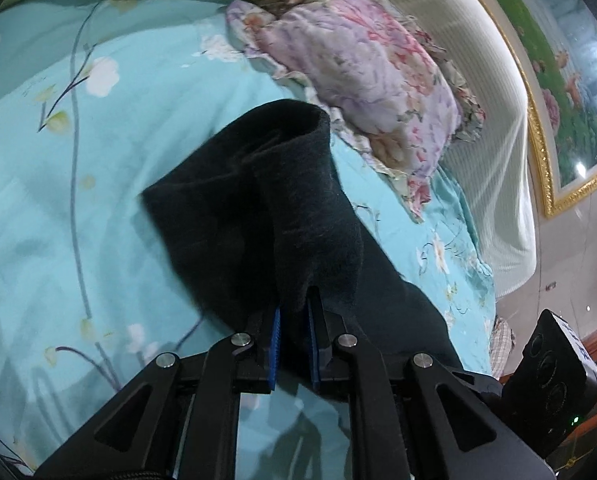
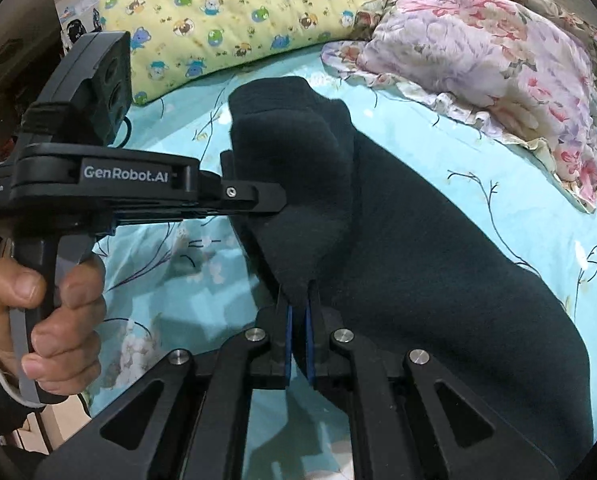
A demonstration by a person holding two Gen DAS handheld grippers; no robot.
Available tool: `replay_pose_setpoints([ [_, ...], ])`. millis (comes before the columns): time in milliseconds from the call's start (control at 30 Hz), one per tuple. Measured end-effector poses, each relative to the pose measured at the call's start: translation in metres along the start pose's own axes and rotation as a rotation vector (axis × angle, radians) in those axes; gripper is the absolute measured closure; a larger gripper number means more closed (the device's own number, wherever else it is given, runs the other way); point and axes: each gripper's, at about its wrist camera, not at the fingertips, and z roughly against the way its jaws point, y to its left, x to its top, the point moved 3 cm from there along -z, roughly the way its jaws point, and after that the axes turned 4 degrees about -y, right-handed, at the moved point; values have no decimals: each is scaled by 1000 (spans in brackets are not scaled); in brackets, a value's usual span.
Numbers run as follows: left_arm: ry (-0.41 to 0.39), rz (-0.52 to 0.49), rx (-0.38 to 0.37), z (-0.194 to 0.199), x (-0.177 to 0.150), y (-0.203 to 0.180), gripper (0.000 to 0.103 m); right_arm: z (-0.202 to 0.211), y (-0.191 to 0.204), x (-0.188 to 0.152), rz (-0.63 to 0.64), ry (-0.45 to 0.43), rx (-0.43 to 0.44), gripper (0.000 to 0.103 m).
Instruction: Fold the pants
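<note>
Dark teal-black pants (image 2: 418,248) lie on a turquoise floral bedsheet (image 2: 518,184). My right gripper (image 2: 298,304) is shut on a raised end of the fabric, which hangs in a fold ahead of the blue pads. My left gripper (image 1: 294,308) is shut on the pants (image 1: 298,200) too, the cloth draped up over its fingers. The left gripper also shows in the right wrist view (image 2: 258,194), at the left, clamped on the same raised fold, with a hand on its handle. The right gripper's body shows in the left wrist view at the lower right.
A pink and lilac floral pillow (image 2: 478,56) lies at the far right of the bed. A yellow cartoon-print pillow (image 2: 226,12) lies along the far edge. A white ribbed headboard (image 1: 478,120) and a framed picture (image 1: 570,92) stand beyond the bed.
</note>
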Motion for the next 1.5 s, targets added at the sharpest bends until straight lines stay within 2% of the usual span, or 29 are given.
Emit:
replay_pose_setpoints([
  [133, -9, 3, 17, 8, -1, 7, 91, -5, -2, -2, -45, 19, 22, 88],
  [333, -41, -36, 76, 25, -1, 4, 79, 3, -2, 0, -81, -8, 43, 83],
  [467, -41, -31, 98, 31, 0, 4, 65, 19, -5, -2, -147, -53, 101, 76],
  [600, -43, -9, 105, 36, 1, 5, 49, 38, -14, -7, -194, -98, 108, 50],
  [667, -39, -1, 127, 35, 2, 8, 41, 48, -23, -12, -219, -116, 89, 49],
  [867, -15, 44, 134, 24, 6, 20, 41, 71, -77, -24, -336, -157, 1, 49],
  [1100, -7, 23, 145, 12, 11, 17, 38, 82, -137, -30, -432, -174, -86, 49],
  [1267, -3, 6, 141, 8, 17, 16, 38, 74, -159, -25, -468, -174, -89, 49],
  [1500, 15, -44, 163, 0, 21, 14, 38, 44, -179, -13, -492, -128, -33, 49],
])
